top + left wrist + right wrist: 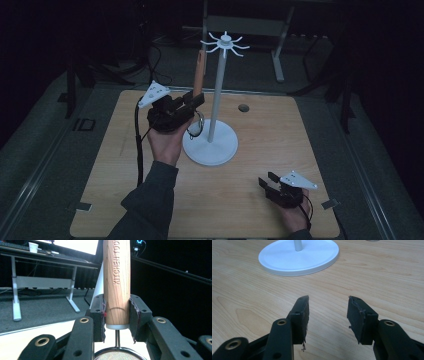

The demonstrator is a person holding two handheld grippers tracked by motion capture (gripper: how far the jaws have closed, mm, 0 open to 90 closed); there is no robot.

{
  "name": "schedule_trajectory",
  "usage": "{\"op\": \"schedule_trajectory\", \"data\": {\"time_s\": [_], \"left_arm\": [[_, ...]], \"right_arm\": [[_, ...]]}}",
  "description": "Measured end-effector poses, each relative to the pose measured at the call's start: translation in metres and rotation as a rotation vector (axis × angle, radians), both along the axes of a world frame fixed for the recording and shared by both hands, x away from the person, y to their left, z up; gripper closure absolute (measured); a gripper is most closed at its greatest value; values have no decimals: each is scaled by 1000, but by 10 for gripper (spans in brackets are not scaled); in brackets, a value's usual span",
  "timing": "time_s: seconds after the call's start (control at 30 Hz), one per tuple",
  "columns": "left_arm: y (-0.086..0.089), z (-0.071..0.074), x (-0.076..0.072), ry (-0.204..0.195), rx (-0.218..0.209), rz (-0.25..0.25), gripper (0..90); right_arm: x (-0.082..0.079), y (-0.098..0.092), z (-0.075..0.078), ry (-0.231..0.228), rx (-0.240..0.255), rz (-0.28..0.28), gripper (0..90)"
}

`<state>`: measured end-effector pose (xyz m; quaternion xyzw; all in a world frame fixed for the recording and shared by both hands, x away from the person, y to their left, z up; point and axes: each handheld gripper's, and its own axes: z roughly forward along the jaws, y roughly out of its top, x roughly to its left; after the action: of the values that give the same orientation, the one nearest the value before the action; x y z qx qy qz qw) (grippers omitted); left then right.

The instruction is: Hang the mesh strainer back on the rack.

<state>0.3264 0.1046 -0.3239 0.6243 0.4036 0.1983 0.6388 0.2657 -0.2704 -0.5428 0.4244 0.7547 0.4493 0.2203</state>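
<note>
A wooden handle [200,70] stamped "KITCHEN TOOL" [116,282] stands upright, with my left gripper [197,100] shut on its lower end [116,312]. Below the jaws a short metal stem leads to a round mesh strainer [117,356], whose ring [196,125] hangs just left of the stand. The white stand [218,85] has a round base [210,147] and a crown of hooks [225,42] on top; the handle's tip reaches close to the hooks' left side. My right gripper [267,180] rests low at the table's front right, open [328,315] with nothing between its pads and the stand's base [298,257] ahead of it.
The wooden table [280,150] has a small round grommet [243,107] behind the stand. A grey desk frame [240,25] stands on the floor beyond the table's far edge. Tape marks sit at the front corners [82,206].
</note>
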Motion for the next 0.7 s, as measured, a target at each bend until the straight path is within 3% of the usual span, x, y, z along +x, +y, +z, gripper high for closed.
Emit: {"op": "schedule_trajectory", "data": {"time_s": [0.2, 0.7], "left_arm": [[-2, 5, 3, -4, -3, 9, 689], [-12, 10, 12, 9, 49, 13, 689]], "right_arm": [[0, 0, 0, -1, 1, 2, 516], [-1, 0, 0, -5, 0, 2, 515]]}}
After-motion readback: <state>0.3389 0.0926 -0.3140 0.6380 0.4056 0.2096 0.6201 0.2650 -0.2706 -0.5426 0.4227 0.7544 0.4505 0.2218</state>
